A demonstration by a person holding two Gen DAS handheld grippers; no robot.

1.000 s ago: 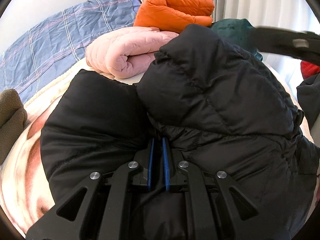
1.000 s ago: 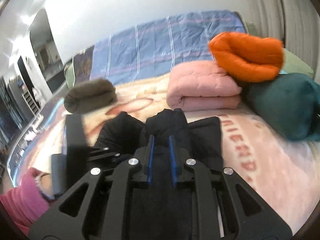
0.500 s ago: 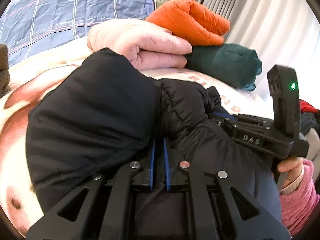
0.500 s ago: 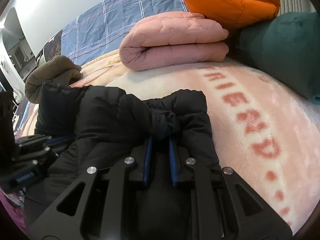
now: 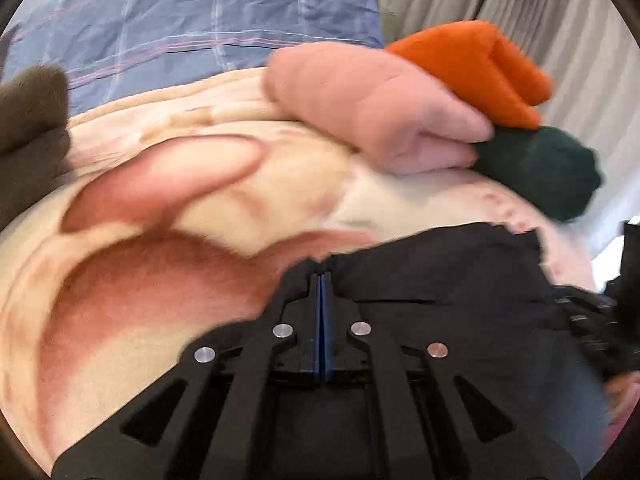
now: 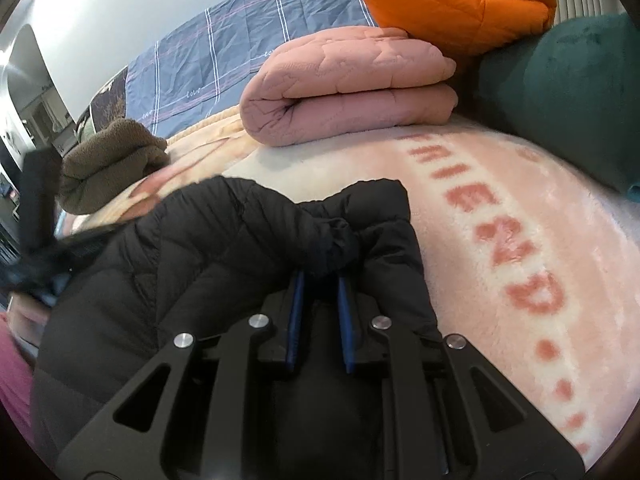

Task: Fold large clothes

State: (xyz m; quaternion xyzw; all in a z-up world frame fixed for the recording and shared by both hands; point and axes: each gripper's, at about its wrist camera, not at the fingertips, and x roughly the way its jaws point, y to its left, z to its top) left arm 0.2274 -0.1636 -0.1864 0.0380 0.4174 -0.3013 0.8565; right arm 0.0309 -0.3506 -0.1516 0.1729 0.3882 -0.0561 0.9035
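Figure: two hand-held tongs working a black puffer jacket (image 6: 224,264) on a bed. The right tongs (image 6: 320,280) are gripping a bunched fold of the jacket between blue pads that are standing a little apart, the padding filling the gap; a hold at this gathered edge is probably letting the person carry or drag the layer over the rest of the garment. The left tongs (image 5: 322,280) are showing their blue pads pressed fully together at the jacket's near edge (image 5: 436,272); the view is blurred, and it cannot be told whether any thin fabric is being pinched between them. The jacket is lying partly folded on the plush pink-and-cream blanket (image 6: 500,216) covering the bed, directly ahead of and under both tongs, so the fold appears to be under way rather than finished. Beyond it, already folded items are sitting in a group: a pink quilted garment (image 6: 348,88), an orange puffer jacket (image 6: 452,0) resting on top of it, and a dark green bundle (image 6: 568,92) just beside them; a brown fleece item (image 6: 108,160) is lying well apart to the left. A blue checked duvet (image 6: 240,52) is bunched at the far side of the bed, pale curtains (image 5: 568,32) are hanging to the right, and a white wall (image 6: 140,4) is closing the room behind
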